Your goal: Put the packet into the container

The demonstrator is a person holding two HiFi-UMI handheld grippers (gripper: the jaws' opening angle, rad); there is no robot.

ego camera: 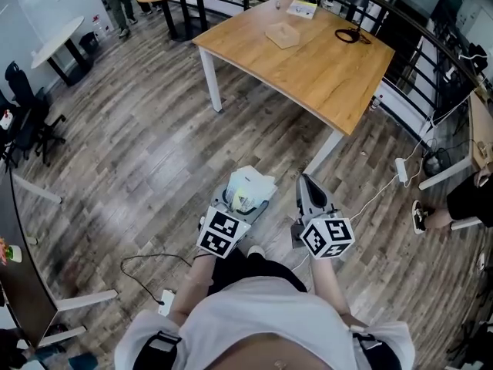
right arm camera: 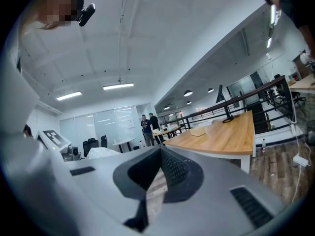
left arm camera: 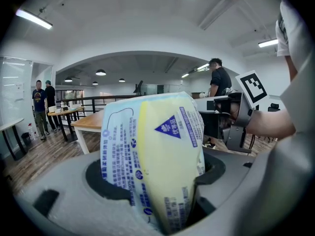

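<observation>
A white and yellow packet (ego camera: 250,186) with blue print stands upright between the jaws of my left gripper (ego camera: 245,200), which is shut on it. In the left gripper view the packet (left arm camera: 157,146) fills the middle. My right gripper (ego camera: 309,185) is beside it on the right, shut, with nothing held; its jaws (right arm camera: 160,154) point level toward a wooden table (right arm camera: 231,136). A flat tan box (ego camera: 283,35) lies on that wooden table (ego camera: 331,72), far ahead of both grippers. Both grippers are over the wood floor, well short of the table.
A black cable loop (ego camera: 352,35) and a small yellowish pack (ego camera: 302,8) also lie on the table. A power strip (ego camera: 401,169) with cords lies on the floor at right, near a seated person's leg (ego camera: 462,200). Office chairs (ego camera: 27,110) and other tables stand at left.
</observation>
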